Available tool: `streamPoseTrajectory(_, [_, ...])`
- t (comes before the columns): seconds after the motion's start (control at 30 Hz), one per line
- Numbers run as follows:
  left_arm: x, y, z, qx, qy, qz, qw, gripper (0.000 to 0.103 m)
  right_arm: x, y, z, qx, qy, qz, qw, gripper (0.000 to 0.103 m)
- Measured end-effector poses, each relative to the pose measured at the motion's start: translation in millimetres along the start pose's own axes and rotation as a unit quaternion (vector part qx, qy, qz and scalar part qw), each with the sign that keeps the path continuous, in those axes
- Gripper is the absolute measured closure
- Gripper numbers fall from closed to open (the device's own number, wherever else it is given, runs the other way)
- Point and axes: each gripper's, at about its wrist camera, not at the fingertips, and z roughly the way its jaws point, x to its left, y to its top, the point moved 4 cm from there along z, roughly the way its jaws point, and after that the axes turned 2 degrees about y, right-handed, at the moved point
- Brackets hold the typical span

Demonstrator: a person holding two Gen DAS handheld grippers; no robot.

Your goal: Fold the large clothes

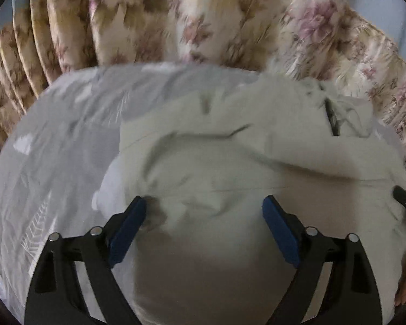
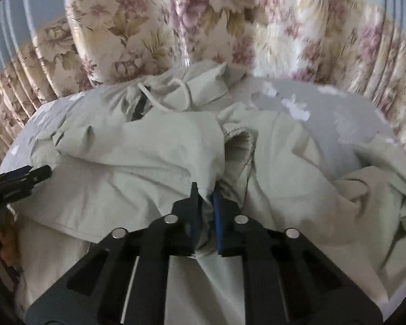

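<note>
A large pale green garment [image 2: 137,162], a hooded jacket with a white drawcord [image 2: 170,100] and a dark zipper [image 2: 139,108], is lying crumpled across a bed covered by a grey sheet [image 1: 62,140] printed with white feather shapes. Flowered curtains [image 1: 203,19] are hanging just behind the bed. The left hand-held gripper [image 1: 203,211] is hovering over the near part of the garment with its blue pads [image 1: 127,224] standing wide apart; cloth is lying beneath and between them, but neither pad is pressing on it. The right hand-held gripper [image 2: 206,216] is sitting with its pads drawn nearly together, pinching a bunched fold of the pale green fabric near an open sleeve cuff [image 2: 239,146]. In the right wrist view the left tool is showing at the left edge, and fingers [image 2: 5,243] of the person are visible below it. Both views are blurred, so the finer creases are not readable.
</note>
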Motion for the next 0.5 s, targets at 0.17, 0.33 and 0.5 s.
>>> streamPoseTrajectory(0.17, [17, -7, 2, -0.004, 0.034, 0.004, 0.9994, 0.018, -17, -22, -6, -0.008, -0.027, 0.026, 0.999, 0.095])
streamPoseTrajectory(0.33, [11, -7, -4, -0.012, 0.021, 0.013, 0.9996, 0.022, -18, -17, -10, -0.015, -0.004, 0.014, 1.0, 0.06])
streamPoseTrajectory(0.5, [10, -1, -36, -0.076, -0.022, 0.003, 0.9969, 0.02, -63, 11, -81, -0.104, -0.054, 0.032, 0.993, 0.02])
